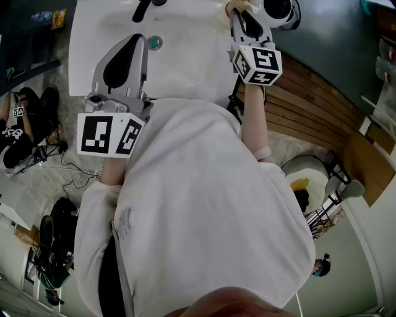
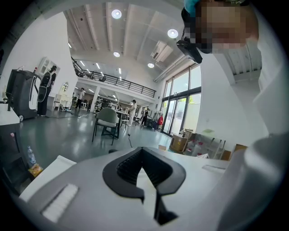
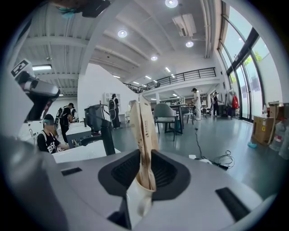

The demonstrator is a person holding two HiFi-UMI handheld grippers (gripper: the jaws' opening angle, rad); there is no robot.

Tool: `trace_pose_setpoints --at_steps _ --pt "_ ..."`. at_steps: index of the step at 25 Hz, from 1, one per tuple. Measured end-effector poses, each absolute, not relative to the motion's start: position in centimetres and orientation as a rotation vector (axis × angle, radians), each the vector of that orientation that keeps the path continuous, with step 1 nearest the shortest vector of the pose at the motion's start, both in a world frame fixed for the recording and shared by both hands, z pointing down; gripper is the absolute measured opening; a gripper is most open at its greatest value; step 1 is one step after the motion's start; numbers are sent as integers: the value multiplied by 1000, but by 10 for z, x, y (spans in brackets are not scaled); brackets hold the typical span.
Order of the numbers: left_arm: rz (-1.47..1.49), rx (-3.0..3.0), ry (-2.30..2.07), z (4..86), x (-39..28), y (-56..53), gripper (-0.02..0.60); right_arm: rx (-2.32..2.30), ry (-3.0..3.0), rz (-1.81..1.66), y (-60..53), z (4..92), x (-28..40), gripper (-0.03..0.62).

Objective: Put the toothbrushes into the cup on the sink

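- The right gripper (image 1: 239,12), upper right of the head view, has its jaws clamped narrow on a beige toothbrush (image 3: 143,135) that stands up between them.
- The left gripper (image 1: 140,38), upper left, has its jaws together and empty, above the white sink (image 1: 185,68).
- The cup (image 1: 278,7) sits at the top edge, just right of the right gripper.

The left gripper (image 1: 137,41) hangs over the white sink (image 1: 185,68), its tips together near the drain (image 1: 154,43). At the sink's right edge, the right gripper (image 1: 240,15) pinches a tan toothbrush (image 1: 234,7) just beside the cup (image 1: 279,7).
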State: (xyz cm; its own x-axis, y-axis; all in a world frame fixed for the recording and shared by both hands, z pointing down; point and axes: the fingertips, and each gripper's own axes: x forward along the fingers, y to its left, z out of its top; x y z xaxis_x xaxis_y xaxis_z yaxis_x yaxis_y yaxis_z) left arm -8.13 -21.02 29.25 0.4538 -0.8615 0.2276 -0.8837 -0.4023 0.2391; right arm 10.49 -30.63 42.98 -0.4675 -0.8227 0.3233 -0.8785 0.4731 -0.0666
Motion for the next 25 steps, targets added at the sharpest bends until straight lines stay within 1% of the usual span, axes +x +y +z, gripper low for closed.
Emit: trace_pose_setpoints --at_steps 1,3,5,21,23,25 --pt "95 2385 -1488 292 -82 -210 -3 1462 -2472 326 -306 429 105 45" --pt "93 2386 -1490 290 -83 -209 -3 1470 -2466 342 -307 427 105 173" --pt "89 2387 -1489 290 -82 -208 -3 1465 -2464 357 -307 427 106 192" --pt "69 2402 -1476 285 -82 -205 -3 1497 -2429 364 -307 420 114 199" --pt "66 2404 -1474 285 -82 -205 -3 1494 -2430 369 -306 420 114 197" --pt "64 2408 -1472 284 -82 -204 -3 1500 -2428 368 -304 418 114 169"
